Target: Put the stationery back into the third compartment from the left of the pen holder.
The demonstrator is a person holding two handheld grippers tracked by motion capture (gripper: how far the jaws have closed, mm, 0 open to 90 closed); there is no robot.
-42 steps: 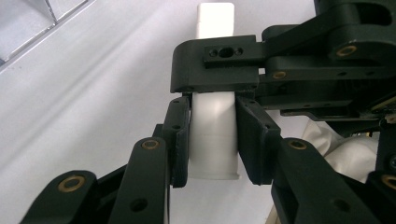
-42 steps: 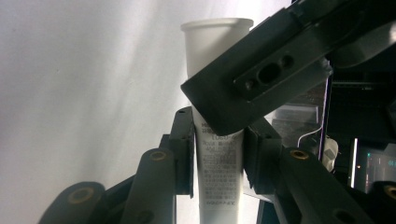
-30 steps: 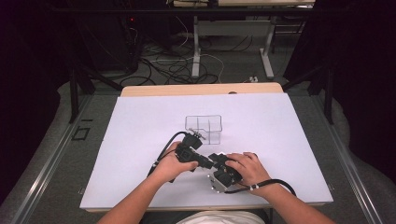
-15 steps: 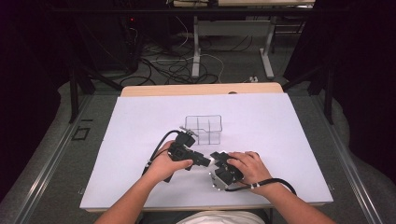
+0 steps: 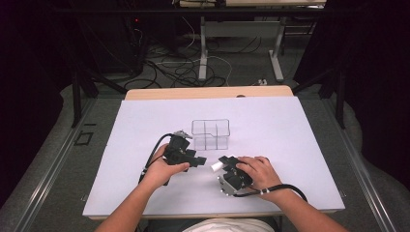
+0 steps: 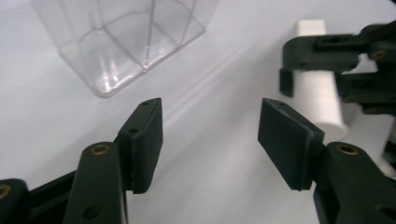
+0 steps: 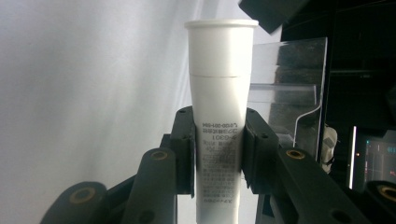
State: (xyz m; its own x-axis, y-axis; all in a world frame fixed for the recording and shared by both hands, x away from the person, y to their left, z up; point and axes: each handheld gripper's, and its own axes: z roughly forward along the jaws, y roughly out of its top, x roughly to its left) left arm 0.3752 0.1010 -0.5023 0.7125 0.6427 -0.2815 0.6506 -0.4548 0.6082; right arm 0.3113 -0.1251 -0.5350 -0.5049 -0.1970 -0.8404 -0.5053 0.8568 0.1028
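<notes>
A white squeeze tube (image 7: 219, 116) with a flat cap and small print stands between the pads of my right gripper (image 7: 219, 158), which is shut on its body. From above, the tube's cap end (image 5: 216, 166) pokes left out of my right gripper (image 5: 225, 163). My left gripper (image 5: 199, 161) sits just left of it, apart from the tube. Its jaws have just been opening, and nothing lies between them (image 6: 210, 135). The tube (image 6: 320, 95) appears to their right. A clear divided box (image 5: 210, 134) stands just behind both grippers.
The white table sheet (image 5: 290, 130) spreads wide on all sides of the box. A wooden table edge (image 5: 208, 93) runs along the back. Cables and table legs lie on the floor beyond. The clear box (image 6: 121, 42) is close ahead of the left jaws.
My left gripper has drawn back to the left, away from the right gripper and the tube's cap end, and a gap shows between them. The right hand has kept still.
</notes>
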